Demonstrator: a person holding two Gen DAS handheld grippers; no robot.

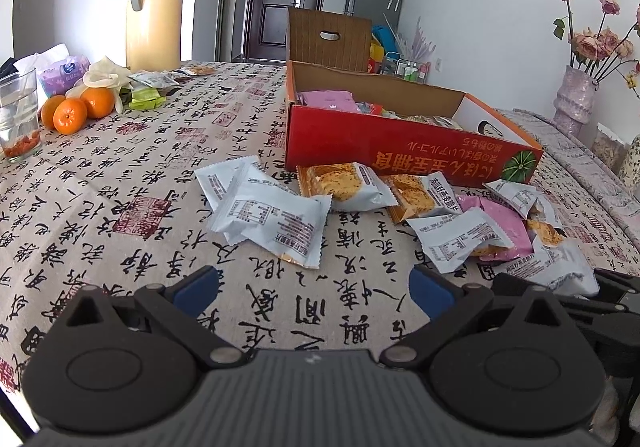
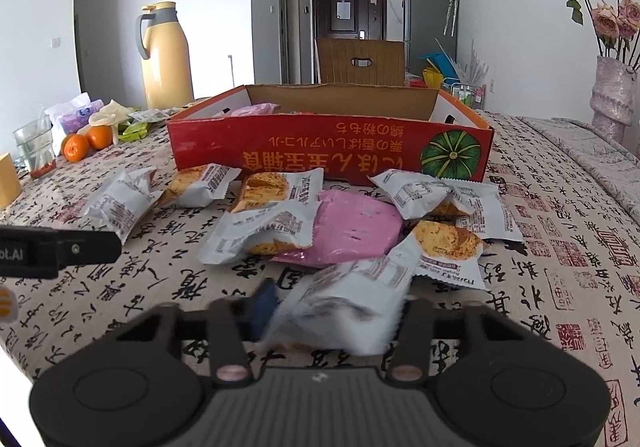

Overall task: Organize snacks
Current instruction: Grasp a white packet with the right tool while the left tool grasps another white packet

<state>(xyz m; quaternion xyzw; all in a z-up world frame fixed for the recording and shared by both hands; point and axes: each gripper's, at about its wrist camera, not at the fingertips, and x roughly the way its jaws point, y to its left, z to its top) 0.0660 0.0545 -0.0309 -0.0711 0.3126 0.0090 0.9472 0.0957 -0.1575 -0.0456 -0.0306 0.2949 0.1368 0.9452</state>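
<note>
Right wrist view: right gripper (image 2: 332,311) clamped on white snack packet (image 2: 344,303), low over tablecloth (image 2: 560,247), aimed at red box (image 2: 328,151). Left gripper (image 1: 312,287) spread wide, empty, level, near the table. Partway by my read: several packets in box, about ten loose ones (image 2: 260,231) in front, pink packet (image 2: 352,231) among them.

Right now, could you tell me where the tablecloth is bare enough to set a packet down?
Bare cloth lies between the oranges and the white packets, left of the red box, and under the open left gripper. More lies right of the box toward the vase. It is crowded in front of the box, where the right gripper grips a snack packet.
</note>
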